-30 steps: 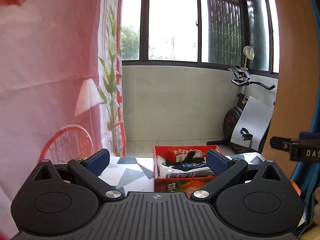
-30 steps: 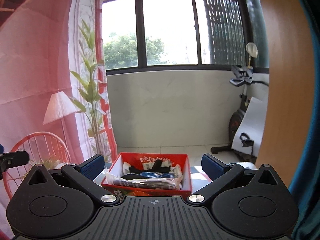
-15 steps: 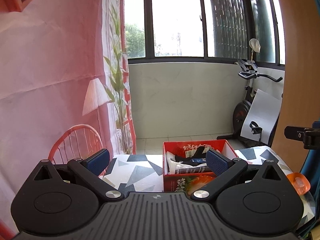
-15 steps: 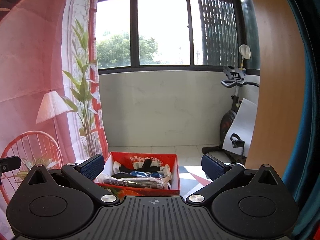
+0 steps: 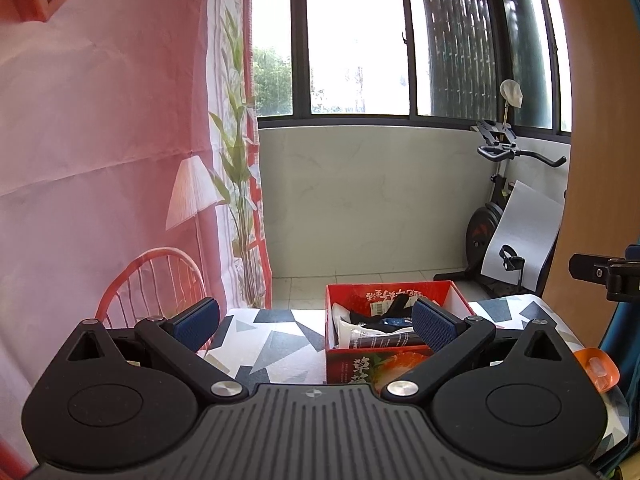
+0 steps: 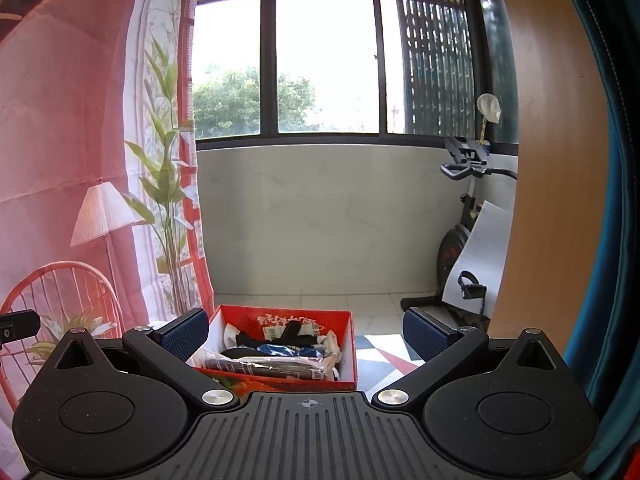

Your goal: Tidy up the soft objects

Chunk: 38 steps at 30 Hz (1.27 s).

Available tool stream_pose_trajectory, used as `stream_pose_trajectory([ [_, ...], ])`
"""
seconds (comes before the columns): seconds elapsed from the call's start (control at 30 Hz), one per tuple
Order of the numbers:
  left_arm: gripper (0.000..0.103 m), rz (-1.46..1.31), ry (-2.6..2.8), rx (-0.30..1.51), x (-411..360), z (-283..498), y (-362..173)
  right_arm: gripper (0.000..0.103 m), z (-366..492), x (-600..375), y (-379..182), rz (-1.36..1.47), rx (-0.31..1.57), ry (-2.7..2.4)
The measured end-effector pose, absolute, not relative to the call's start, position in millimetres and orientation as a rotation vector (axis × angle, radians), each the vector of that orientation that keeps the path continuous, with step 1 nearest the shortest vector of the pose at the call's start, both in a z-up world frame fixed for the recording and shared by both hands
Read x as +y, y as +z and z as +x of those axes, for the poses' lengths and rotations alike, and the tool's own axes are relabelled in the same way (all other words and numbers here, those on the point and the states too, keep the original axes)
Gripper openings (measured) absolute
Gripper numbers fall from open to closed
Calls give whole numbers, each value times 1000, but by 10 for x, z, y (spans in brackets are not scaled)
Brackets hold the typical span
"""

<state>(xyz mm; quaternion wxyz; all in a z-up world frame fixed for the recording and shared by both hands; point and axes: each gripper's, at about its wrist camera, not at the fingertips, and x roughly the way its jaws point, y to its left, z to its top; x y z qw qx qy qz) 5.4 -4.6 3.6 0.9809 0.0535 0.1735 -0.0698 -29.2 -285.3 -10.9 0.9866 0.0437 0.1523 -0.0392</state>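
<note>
A red cardboard box (image 5: pixel 448 293) (image 6: pixel 348 352) stands on a table covered with a grey-and-white geometric cloth (image 5: pixel 276 344). Several soft items lie packed in the box: black, blue and white socks (image 6: pixel 288 342) and a flat plastic-wrapped pack (image 6: pixel 272 368). My left gripper (image 5: pixel 316 326) hovers open and empty, level with the box, which shows beside its right finger. My right gripper (image 6: pixel 306 336) is open and empty too, with the box framed between its fingers, a little beyond them. The right gripper's tip (image 5: pixel 600 270) pokes in at the right edge of the left wrist view.
An orange plastic object (image 5: pixel 596 368) lies at the table's right edge. A pink printed backdrop (image 5: pixel 100 160) hangs on the left. An exercise bike (image 6: pixel 464 240) and a white board (image 5: pixel 520 236) stand by the windows. A wooden panel (image 6: pixel 552 160) and teal curtain (image 6: pixel 616 200) close the right.
Both views have swung left: the box has drifted right in the left wrist view and left in the right wrist view. Both grippers stayed open and empty.
</note>
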Motion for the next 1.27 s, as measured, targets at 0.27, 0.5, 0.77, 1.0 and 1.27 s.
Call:
stream_pose_trajectory([
  [0.27, 103, 106, -142, 352, -38, 54, 31, 103, -294, -2856, -123, 92, 310, -83],
  [0.5, 103, 105, -139, 354, -28, 64, 31, 103, -294, -2861, -126, 90, 311, -86],
  [0.77, 103, 106, -137, 357, -24, 74, 27, 103, -299, -2871, -126, 90, 311, -86],
  [1.0, 103, 106, -136, 359, -32, 66, 21, 103, -290, -2882, -140, 92, 316, -90],
  [1.27, 103, 106, -133, 361, -39, 70, 21, 103, -298, -2888, -145, 92, 315, -91],
])
